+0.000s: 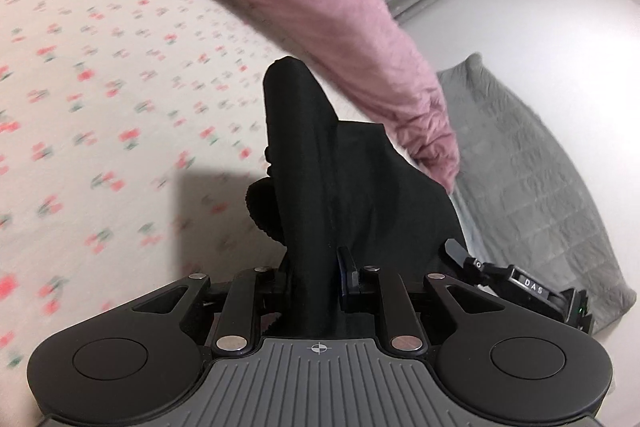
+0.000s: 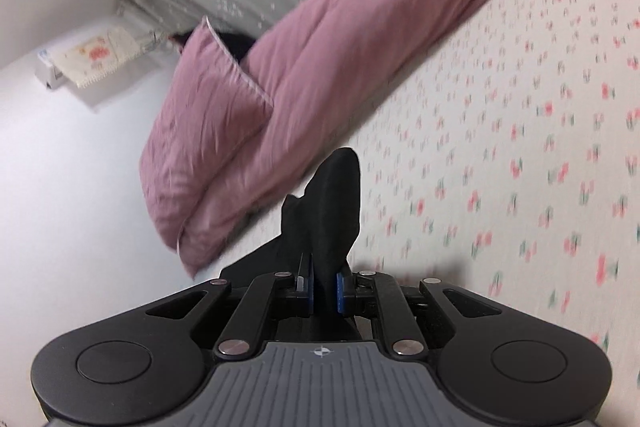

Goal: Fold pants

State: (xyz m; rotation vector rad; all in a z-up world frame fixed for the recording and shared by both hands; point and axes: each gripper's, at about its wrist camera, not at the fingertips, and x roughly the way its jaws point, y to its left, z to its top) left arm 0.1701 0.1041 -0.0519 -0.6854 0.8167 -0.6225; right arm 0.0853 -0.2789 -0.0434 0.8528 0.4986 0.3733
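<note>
Both our claws, left gripper (image 1: 316,279) and right gripper (image 2: 322,285), clamp black pants (image 1: 320,163) above the floral sheet (image 1: 100,67), likely carrying one edge over for folding.

Both wrist cams close, shared bedsheet (image 1: 100,67)

Black pants (image 1: 320,163), bunched, lifted above bed

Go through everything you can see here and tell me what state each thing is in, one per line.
Left gripper: shut on the black pants.
Right gripper: shut on the black pants.
Black pants: bunched, lifted off the bed.
Pink duvet: rumpled, lying along the far side of the bed.
Floral bedsheet: spread flat.
Grey pillow: lying flat.
</note>
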